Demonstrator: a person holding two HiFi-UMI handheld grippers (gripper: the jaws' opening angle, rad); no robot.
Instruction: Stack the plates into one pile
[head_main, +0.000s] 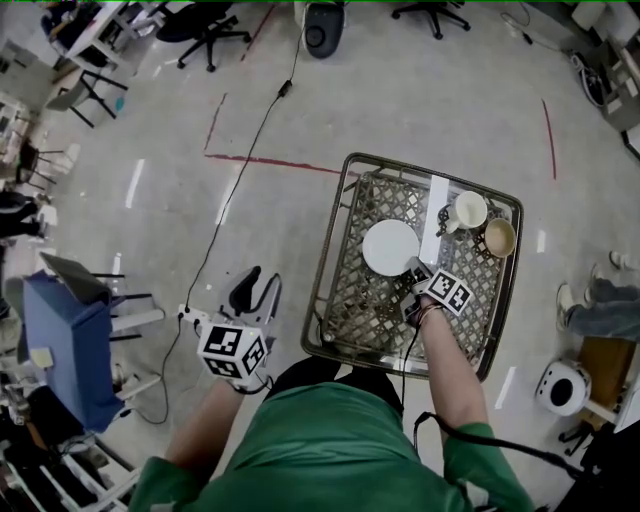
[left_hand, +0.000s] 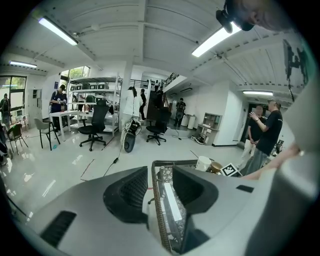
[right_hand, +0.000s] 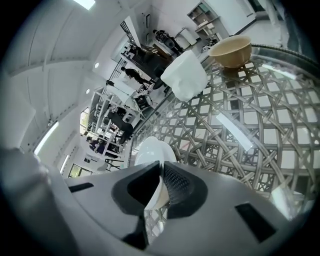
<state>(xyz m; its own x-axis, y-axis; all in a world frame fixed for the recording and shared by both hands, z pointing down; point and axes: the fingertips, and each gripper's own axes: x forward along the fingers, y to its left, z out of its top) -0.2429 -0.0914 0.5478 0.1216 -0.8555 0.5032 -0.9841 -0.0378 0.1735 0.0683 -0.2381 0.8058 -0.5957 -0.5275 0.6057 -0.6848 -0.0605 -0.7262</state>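
A round white plate (head_main: 389, 246) lies near the middle of the wicker table (head_main: 340, 200) with the glass top. My right gripper (head_main: 413, 270) reaches in from the near side and is shut on the plate's near rim. In the right gripper view the plate (right_hand: 150, 147) stands edge-on between the closed jaws of the right gripper (right_hand: 161, 172), above the table (right_hand: 240, 125). I cannot tell whether another plate lies beneath it. My left gripper (head_main: 255, 285) hangs open and empty over the floor left of the table. Seen from the left gripper (left_hand: 160, 185), the table's edge (left_hand: 161, 210) shows between its jaws.
A white mug (head_main: 468, 211) and a tan bowl (head_main: 500, 238) stand at the table's far right; both also show as mug (right_hand: 183, 75) and bowl (right_hand: 231, 50). A blue cart (head_main: 60, 330) is at the left. A person's legs (head_main: 600, 305) are at the right. Office chairs (left_hand: 92, 127) stand farther off.
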